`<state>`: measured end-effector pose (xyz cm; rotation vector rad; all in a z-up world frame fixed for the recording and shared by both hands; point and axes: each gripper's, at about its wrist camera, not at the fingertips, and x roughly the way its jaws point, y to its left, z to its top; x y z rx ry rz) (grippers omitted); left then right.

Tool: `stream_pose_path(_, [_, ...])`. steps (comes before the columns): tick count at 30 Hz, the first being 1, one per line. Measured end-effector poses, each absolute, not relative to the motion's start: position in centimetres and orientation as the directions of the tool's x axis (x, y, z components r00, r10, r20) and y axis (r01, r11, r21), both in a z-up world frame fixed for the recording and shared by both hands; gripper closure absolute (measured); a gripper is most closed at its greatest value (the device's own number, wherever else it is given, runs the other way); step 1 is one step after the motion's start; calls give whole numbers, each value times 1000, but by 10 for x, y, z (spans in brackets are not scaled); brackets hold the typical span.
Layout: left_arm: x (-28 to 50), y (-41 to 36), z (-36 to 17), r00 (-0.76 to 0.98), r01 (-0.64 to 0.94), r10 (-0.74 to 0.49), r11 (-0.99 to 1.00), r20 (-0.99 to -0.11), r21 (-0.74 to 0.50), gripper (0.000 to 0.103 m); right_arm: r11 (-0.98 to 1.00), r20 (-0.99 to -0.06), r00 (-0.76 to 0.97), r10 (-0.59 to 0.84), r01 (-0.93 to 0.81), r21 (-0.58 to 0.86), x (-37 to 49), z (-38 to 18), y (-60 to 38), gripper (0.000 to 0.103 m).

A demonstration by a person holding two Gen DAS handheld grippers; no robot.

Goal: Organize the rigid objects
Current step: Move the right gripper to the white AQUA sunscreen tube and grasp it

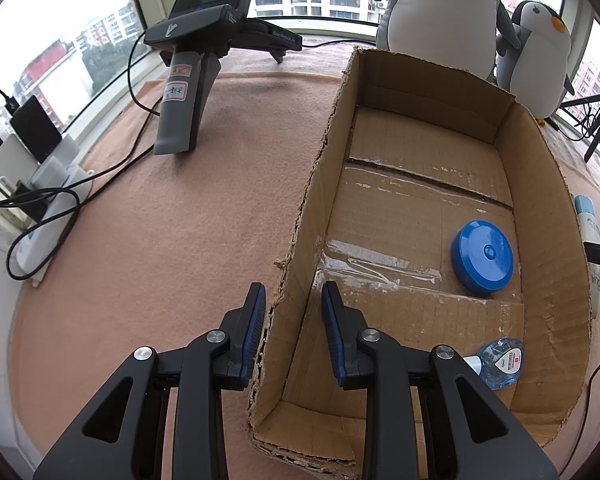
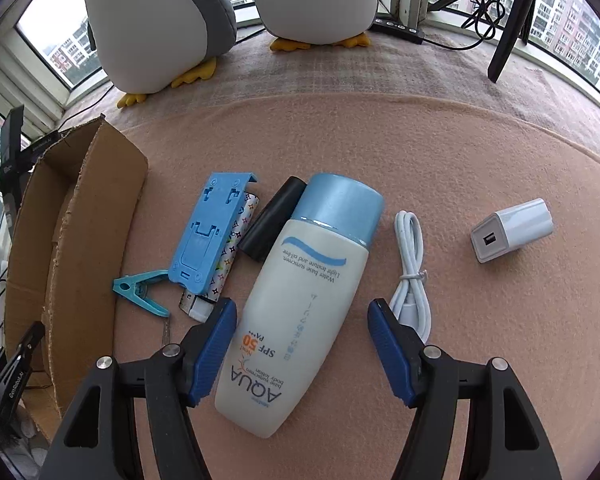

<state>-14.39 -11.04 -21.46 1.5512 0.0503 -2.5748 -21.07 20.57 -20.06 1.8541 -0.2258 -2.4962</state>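
Cardboard box (image 1: 540, 240), torn-edged, sits on a pink-covered tabletop (image 1: 180, 220) with its near wall clamped between the closed left tongs (image 1: 293, 300); a blue round case (image 1: 483, 256) and small clear bottle (image 1: 500, 362) lie inside. Right tongs (image 2: 302, 320) hang partly open astride a sunscreen bottle (image 2: 300, 300) lying flat beside the box, pads not touching it.

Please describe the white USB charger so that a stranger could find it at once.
Start at the big sunscreen bottle lying on the pink cloth. Right of it lies a coiled white cable, and further right the USB charger: the only white cube, lying alone.
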Motion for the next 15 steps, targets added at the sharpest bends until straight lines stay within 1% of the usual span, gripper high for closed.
stream_pose_path(4, [-144, -111, -215, -461, 131, -98, -990, -882, 41, 77, -984, -943, -301, -142, -58, 167, -207, -202, 219, 39])
stream_pose_path(7, [-144, -110, -215, -461, 131, -99, -990, -882, 42, 77, -984, -933, -332, -143, -57, 171, -204, -200, 222, 39])
stream_pose_path(15, [-145, -110, -215, -460, 132, -96, -991, -882, 39, 77, -995, -919, -386, -84, -24, 101, -214, -204, 204, 39])
